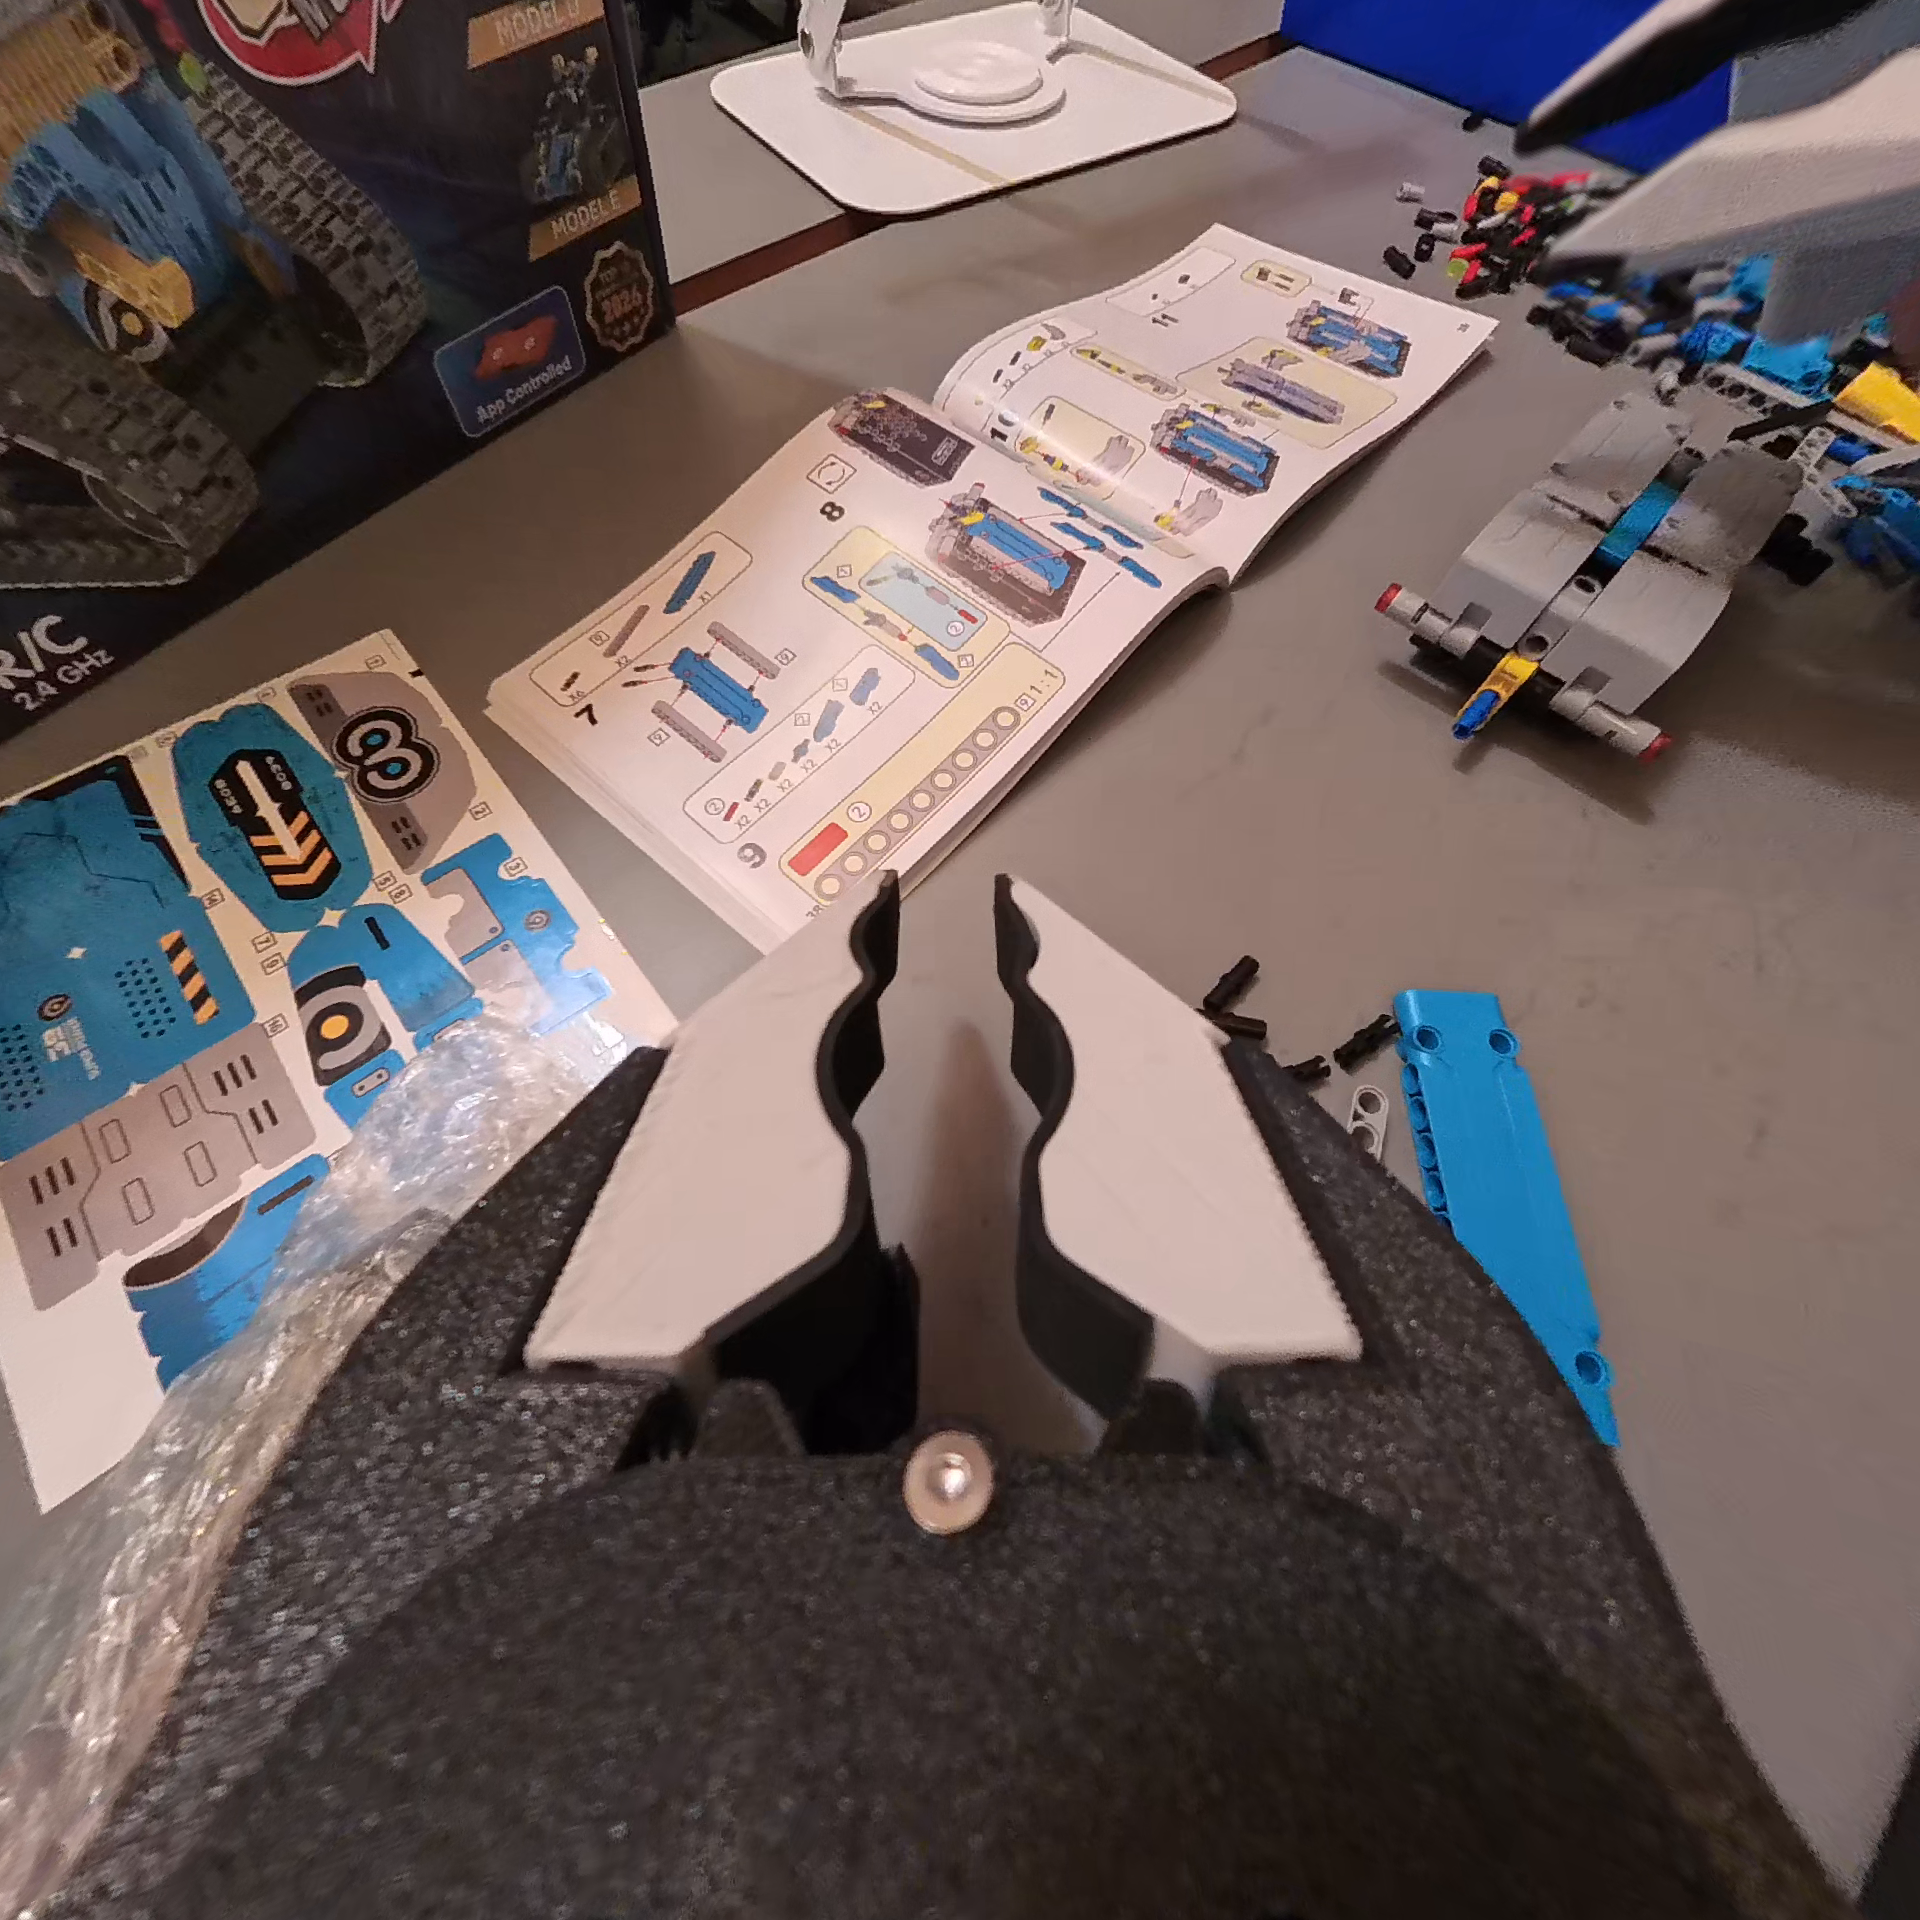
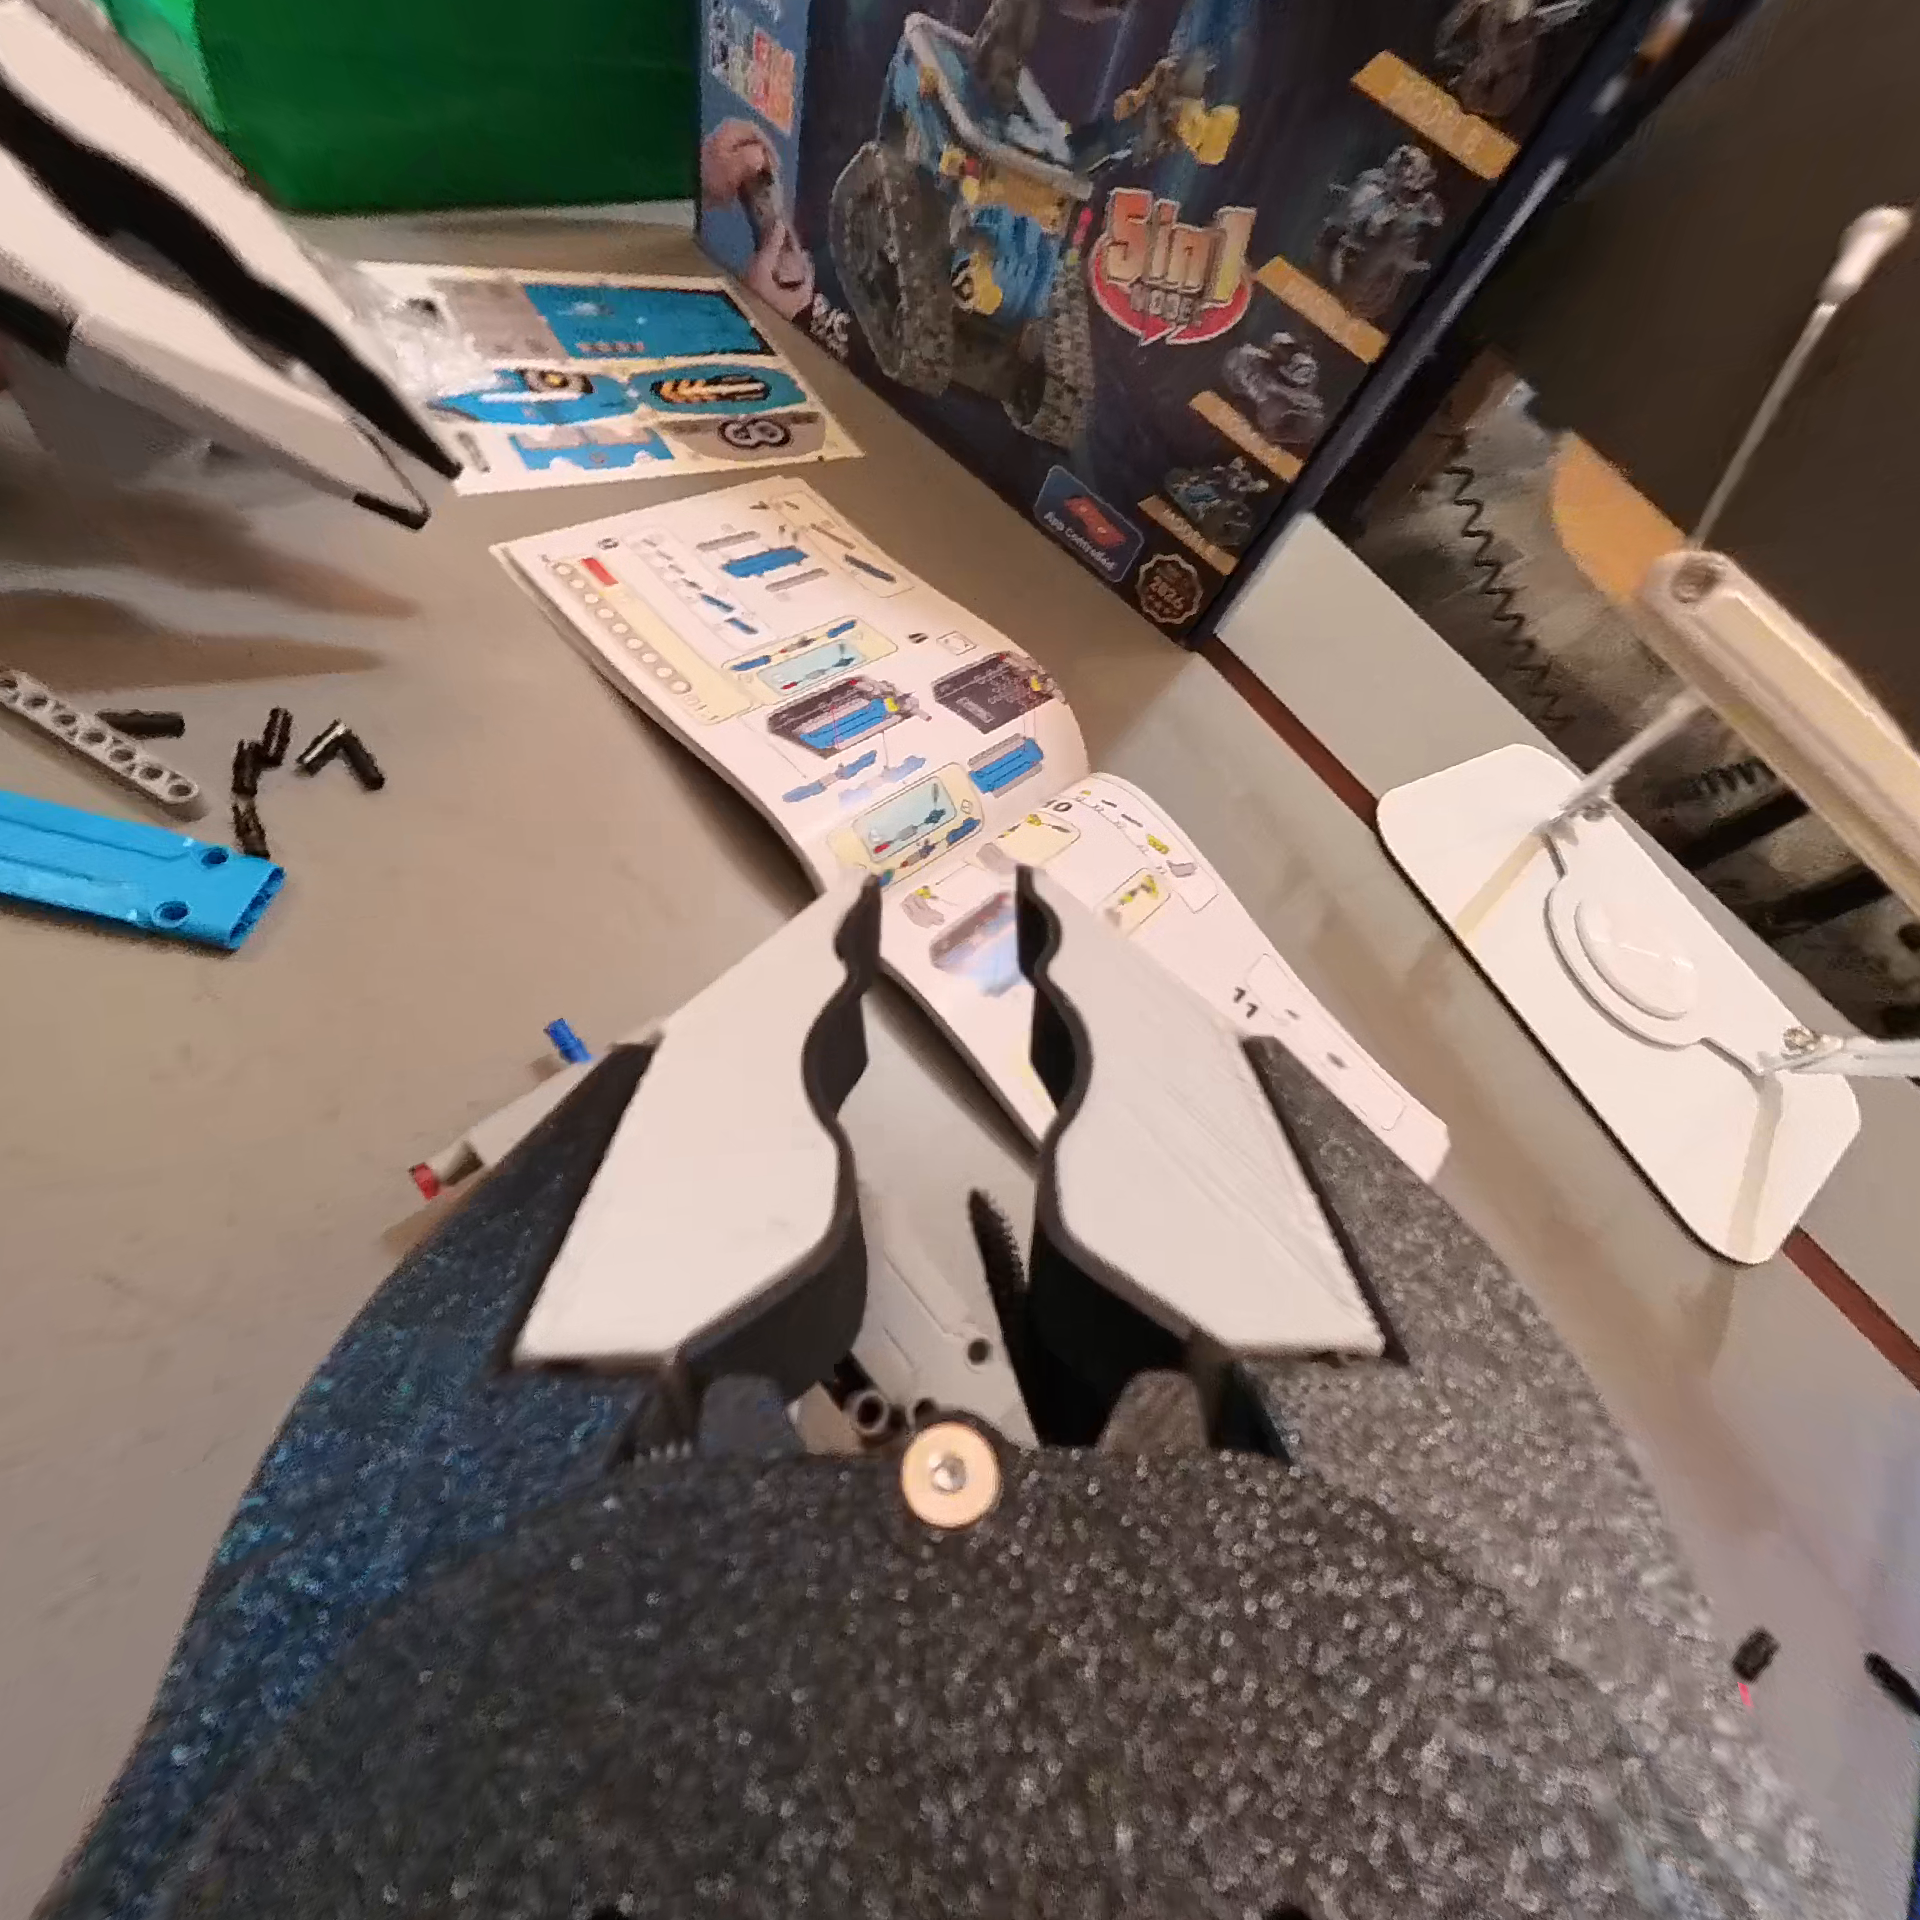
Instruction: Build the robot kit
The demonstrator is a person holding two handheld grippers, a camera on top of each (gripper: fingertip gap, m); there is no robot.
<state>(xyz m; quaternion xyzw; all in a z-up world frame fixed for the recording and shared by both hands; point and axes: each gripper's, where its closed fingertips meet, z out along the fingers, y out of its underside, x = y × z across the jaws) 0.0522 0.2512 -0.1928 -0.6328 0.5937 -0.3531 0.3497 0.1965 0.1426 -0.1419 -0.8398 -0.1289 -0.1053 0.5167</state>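
The L gripper (image 1: 945, 894) is held over the grey table (image 1: 1195, 831), tongs apart w/ nothing between them; the tips sit just at the near edge of the open booklet (image 1: 935, 582). A sticker sheet (image 1: 260, 935) and bubble wrap (image 1: 312, 1195) are seen to its left. A few black pins (image 1: 1236, 997), a small grey link (image 1: 1369, 1117) and a long blue panel (image 1: 1486, 1164) lie close on its right, none touched. Farther off are a half-built grey model (image 1: 1590, 582), a heap of small parts (image 1: 1507, 218), the toy box (image 1: 312, 260) and a white stand base (image 1: 977, 114).

The R gripper (image 2: 945, 888) is also open and empty. Grey model parts are glimpsed directly under it; contact can't be told. A grey holed beam (image 2: 94, 738) lies well to its left.
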